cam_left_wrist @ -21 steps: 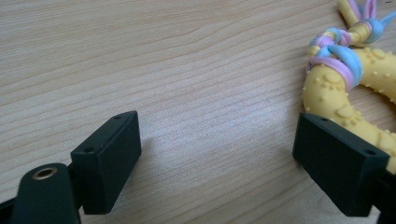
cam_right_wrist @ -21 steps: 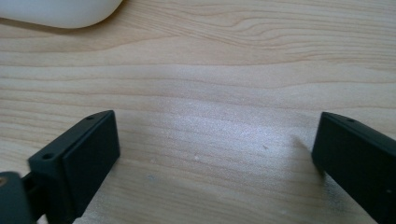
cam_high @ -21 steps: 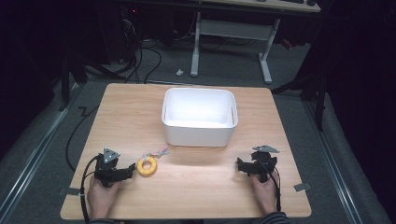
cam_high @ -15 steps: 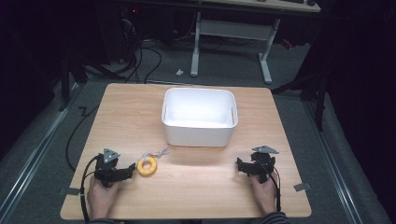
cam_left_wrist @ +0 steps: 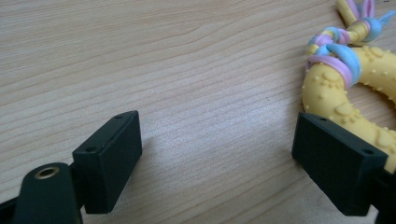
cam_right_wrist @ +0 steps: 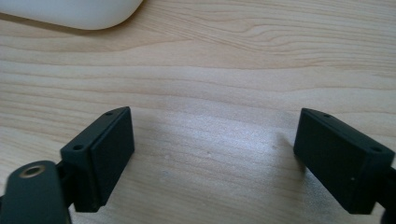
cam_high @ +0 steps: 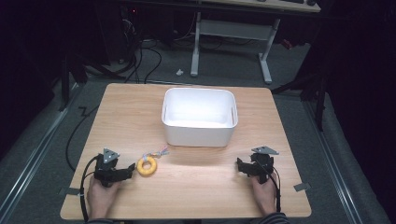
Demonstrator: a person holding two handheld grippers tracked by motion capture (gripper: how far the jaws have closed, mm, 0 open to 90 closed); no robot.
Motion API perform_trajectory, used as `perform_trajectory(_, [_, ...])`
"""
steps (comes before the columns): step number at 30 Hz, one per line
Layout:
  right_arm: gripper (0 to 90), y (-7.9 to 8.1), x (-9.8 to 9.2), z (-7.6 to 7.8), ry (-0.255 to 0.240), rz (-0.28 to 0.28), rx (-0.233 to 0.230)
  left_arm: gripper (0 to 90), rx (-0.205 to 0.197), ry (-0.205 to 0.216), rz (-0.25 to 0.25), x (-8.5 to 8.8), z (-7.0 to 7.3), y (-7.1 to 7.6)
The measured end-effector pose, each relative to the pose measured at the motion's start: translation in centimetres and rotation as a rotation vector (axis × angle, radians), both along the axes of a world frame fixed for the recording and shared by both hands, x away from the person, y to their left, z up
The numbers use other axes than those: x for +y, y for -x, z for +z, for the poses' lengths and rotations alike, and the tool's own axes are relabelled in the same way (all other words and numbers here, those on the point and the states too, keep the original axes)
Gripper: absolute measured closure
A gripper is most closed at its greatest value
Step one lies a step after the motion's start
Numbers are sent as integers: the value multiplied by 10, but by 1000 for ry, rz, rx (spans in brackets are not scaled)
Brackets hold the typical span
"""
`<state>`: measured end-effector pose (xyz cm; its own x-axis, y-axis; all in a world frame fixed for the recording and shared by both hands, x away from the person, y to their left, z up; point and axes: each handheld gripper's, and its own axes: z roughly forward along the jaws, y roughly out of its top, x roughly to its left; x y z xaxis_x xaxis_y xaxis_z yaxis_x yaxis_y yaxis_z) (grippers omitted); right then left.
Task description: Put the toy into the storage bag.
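At lower left of the high view, the left gripper (cam_high: 122, 173) gaped wide, empty, the yellow ring toy (cam_high: 147, 165) just beside it; at lower right, the right gripper (cam_high: 241, 167) gaped wide, empty, below the white bin (cam_high: 198, 135).

Matt pale-grained wood table (cam_high: 196, 186), smooth white plastic bin (cam_high: 198, 133), bumpy rubbery yellow ring (cam_left_wrist: 369, 88), matt black jaws

Yellow ring (cam_left_wrist: 369, 88), pink-blue cord (cam_left_wrist: 337, 56), white bin (cam_high: 198, 116), seemingly plain.
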<state>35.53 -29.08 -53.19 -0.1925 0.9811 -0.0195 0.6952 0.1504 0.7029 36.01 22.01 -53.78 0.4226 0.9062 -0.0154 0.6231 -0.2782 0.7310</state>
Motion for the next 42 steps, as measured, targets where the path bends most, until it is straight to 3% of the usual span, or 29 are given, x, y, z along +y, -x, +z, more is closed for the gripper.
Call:
perform_trajectory(8, [145,0,0,0,-1,2,-1,159,15,-6,-27,3,1,-2])
perform_trajectory(15, [149,0,0,0,0,6,-4,172,73,-33,-42,3,8,-7])
perform_trajectory(18, [149,0,0,0,0,6,-4,205,79,-15,-23,4,9,-8])
perform_trajectory(19, [149,0,0,0,0,6,-4,212,78,11,-13,7,9,-8])
perform_trajectory(23, [151,0,0,0,2,7,-6,224,84,14,-14,7,9,-7])
perform_trajectory(26, [151,0,0,0,2,7,-6,229,91,8,-21,6,11,-5])
perform_trajectory(31, [152,0,0,0,1,8,-6,254,82,54,-32,8,19,-1])
perform_trajectory(42, [152,1,0,0,2,11,-6,267,80,94,-93,0,38,7])
